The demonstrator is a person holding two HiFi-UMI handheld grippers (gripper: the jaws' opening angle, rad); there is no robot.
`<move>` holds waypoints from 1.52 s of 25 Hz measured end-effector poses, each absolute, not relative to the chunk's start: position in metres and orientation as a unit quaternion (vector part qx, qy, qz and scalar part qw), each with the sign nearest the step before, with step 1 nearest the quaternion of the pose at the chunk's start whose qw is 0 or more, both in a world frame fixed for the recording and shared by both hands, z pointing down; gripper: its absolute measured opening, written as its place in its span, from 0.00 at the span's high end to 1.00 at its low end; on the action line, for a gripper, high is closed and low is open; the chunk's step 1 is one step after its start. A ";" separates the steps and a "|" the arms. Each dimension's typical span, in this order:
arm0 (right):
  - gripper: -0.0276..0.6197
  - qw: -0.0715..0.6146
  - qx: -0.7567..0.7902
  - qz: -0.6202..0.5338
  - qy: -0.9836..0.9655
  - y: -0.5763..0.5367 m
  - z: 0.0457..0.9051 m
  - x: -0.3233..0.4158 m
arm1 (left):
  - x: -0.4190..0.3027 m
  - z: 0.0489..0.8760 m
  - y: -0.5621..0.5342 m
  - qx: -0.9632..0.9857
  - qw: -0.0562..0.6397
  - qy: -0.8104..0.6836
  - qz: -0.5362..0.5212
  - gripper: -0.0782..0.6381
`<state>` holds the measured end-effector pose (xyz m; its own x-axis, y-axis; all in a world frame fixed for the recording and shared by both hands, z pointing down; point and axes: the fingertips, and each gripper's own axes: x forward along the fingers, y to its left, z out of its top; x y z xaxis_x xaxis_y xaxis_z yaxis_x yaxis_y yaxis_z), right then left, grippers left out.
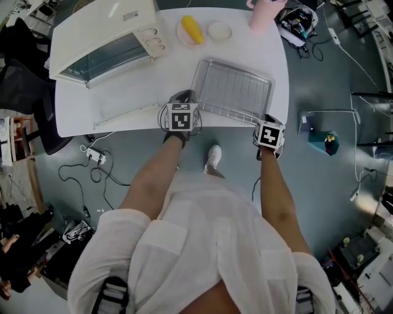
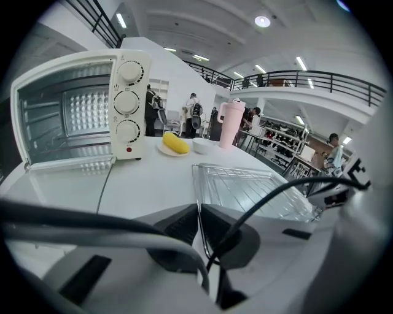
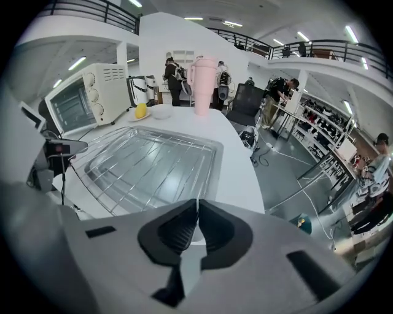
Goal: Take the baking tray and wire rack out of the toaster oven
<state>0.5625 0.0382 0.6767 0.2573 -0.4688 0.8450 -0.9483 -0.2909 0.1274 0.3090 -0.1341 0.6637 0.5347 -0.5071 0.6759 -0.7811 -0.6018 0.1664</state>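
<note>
The wire rack (image 3: 147, 165) lies on the baking tray (image 3: 212, 160), both out of the toaster oven (image 1: 104, 37) and resting on the white table (image 1: 123, 92) near its front edge. The left gripper (image 2: 198, 208) has its jaws pressed together on a thin wire at the rack's near left corner. The right gripper (image 3: 197, 205) pinches the rack's edge wire at the near right corner. The oven stands well apart at the table's back left, its glass door dropped open. Behind the tray sit a plate with a yellow thing (image 1: 191, 29), a small white bowl (image 1: 219, 30) and a pink tumbler (image 1: 264, 15). Below the table edge is a grey floor with loose cables. The room is an open hall with a railed mezzanine and people standing at the back.
</note>
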 end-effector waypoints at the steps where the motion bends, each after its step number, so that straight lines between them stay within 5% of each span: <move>1: 0.93 0.333 0.718 0.364 -0.491 0.040 0.678 0.562 | 0.309 0.665 -0.135 0.844 0.237 -0.381 0.293 0.87; 38: 0.94 0.348 0.691 0.387 -0.501 0.031 0.691 0.569 | 0.309 0.688 -0.139 0.833 0.241 -0.366 0.339 0.86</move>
<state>0.5687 0.0305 0.6910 0.1974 -0.4237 0.8840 -0.9624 -0.2554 0.0925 0.3095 -0.1388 0.6876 0.5025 -0.4466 0.7403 -0.7726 -0.6163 0.1526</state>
